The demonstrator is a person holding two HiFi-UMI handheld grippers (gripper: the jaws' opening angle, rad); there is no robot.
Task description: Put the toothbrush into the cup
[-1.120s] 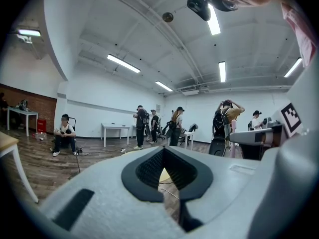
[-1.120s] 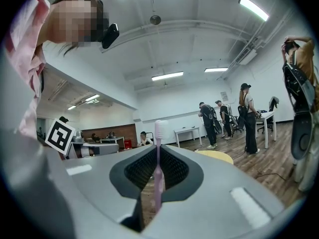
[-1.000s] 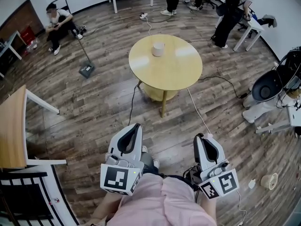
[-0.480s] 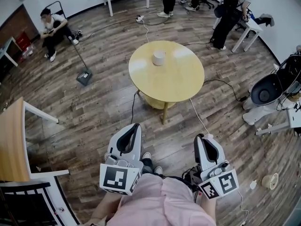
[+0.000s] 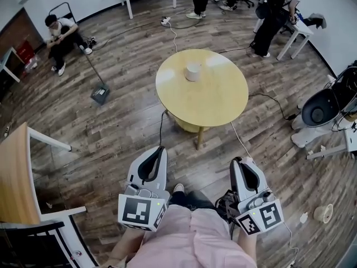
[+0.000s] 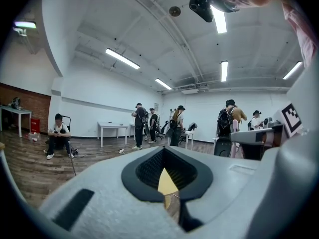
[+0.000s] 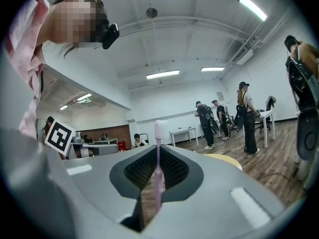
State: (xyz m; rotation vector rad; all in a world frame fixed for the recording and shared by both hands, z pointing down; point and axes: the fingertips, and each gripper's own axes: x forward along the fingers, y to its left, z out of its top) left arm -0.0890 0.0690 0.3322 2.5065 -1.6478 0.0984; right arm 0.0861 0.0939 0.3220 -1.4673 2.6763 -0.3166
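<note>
Right tool is clamped tight on the toothbrush; grip is on the pink handle, bristle head standing straight up at 12 o'clock out of the jaws; left tool is closed all the way with nothing in it, only a sliver of yellow surface showing through the gap.

Cup stands upright on the round surface, dead ahead at 12 o'clock and well apart from both tools; on the top itself it sits off centre toward 11 o'clock; nothing else on that top. In the head view both tools are held low in front of me, left at 7 o'clock, right at 5. Insertion not started; my read is that only the approach is in hand.

Risks from here:
- thin handle, narrow contact; a knock on the cup rim could pivot the brush in the pads or slide it out;
- cup looks small and light with nothing bracing it; an off-centre entry or side push would likely tip or skate it; the free left tool could steady it;
- cable lies on the floor at 1 o'clock, between me and the surface; snag or trip on the walk-in;
- bristles point up, so the wrist must tip over to go in; release too high and the brush may bounce out.
</note>
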